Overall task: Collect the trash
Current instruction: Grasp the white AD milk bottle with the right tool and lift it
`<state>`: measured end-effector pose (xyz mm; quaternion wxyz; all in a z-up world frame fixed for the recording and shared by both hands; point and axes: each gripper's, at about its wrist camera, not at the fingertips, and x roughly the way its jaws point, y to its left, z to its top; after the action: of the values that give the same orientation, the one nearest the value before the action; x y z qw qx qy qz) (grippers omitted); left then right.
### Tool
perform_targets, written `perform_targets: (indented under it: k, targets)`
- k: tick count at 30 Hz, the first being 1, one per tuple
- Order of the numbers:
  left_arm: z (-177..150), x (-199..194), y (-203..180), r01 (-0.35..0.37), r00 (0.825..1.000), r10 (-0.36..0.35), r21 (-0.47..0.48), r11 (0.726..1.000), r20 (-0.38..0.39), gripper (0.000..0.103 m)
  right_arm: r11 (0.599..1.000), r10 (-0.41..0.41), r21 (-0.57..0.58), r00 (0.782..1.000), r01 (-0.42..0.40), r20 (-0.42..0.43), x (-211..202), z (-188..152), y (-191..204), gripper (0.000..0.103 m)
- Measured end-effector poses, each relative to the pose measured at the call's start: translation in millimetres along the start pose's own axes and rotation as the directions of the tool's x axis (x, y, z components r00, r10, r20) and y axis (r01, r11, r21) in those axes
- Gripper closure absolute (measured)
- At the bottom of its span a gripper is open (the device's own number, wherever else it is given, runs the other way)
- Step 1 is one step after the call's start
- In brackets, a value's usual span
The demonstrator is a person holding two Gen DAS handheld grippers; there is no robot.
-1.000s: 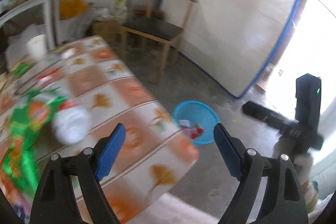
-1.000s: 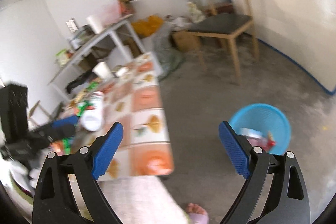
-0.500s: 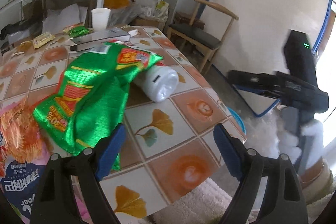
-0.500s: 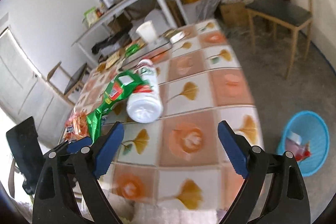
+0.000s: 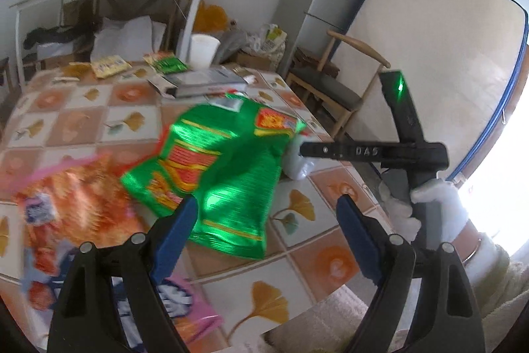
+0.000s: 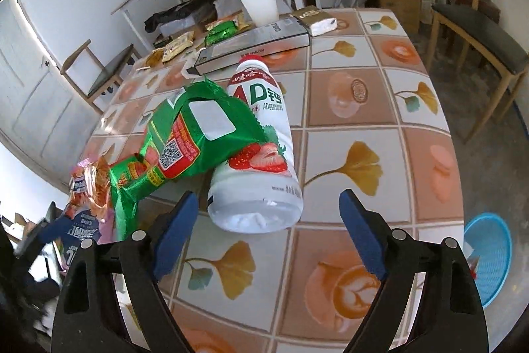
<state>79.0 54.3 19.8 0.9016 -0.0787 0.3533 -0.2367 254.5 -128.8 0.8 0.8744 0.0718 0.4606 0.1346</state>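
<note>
A white drink bottle [image 6: 261, 154] with a strawberry label lies on its side on the tiled table [image 6: 363, 108], its base toward me. A green snack bag [image 6: 185, 138] leans over its left side. My right gripper [image 6: 268, 197] hovers just before the bottle's base. Its jaws are closing, the base shows between them and the pads do not touch it. My left gripper [image 5: 267, 204] hangs open over the near end of the green bag [image 5: 224, 167]. An orange and pink snack bag [image 5: 76, 204] lies left of it. A white-gloved hand [image 5: 429, 204] holds the right gripper at the right.
The blue trash basket [image 6: 489, 257] stands on the floor past the table's right edge. At the table's far end are a paper cup [image 6: 259, 4], a long flat box [image 6: 254, 47], a tissue pack [image 6: 317, 17] and small packets. A wooden chair [image 6: 479, 25] stands at right.
Both views swung from the floor and blue basket onto the table. The left gripper came over the green bag; the right gripper closed in on the bottle's base.
</note>
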Motion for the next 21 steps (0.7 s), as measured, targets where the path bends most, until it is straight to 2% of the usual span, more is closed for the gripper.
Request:
perform_targets:
  k: [4, 6, 10, 15, 21]
  targets:
    - [1.5, -9.5, 11.8, -0.024, 1.000, 0.024, -0.026, 0.999, -0.002, 0.020, 1.000, 0.007, -0.012, 1.000, -0.007, -0.030, 15.9, 3.9, 0.8, 0.021]
    - [0.6, -12.7, 14.1, -0.033, 0.999, 0.032, -0.039, 0.999, -0.004, 0.020, 1.000, 0.010, -0.021, 0.999, -0.011, -0.039, 21.6, 5.2, 2.2, 0.024]
    - [-2.1, -14.4, 12.9, -0.035, 0.999, 0.034, -0.058, 0.998, -0.017, 0.020, 0.999, 0.040, 0.019, 0.998, -0.039, -0.058, 28.3, 7.0, -2.1, 0.040]
    - [-3.6, -13.1, 4.2, -0.055, 0.998, 0.053, -0.046, 0.997, -0.038, 0.020, 0.995, 0.047, 0.088, 0.998, -0.044, -0.029, 18.0, -3.4, -17.4, 0.040]
    - [-3.8, -5.1, -6.8, -0.067, 0.995, 0.064, -0.032, 0.997, -0.072, 0.020, 0.976, 0.023, 0.218, 1.000, -0.025, 0.012, -18.4, -40.5, -59.6, 0.040]
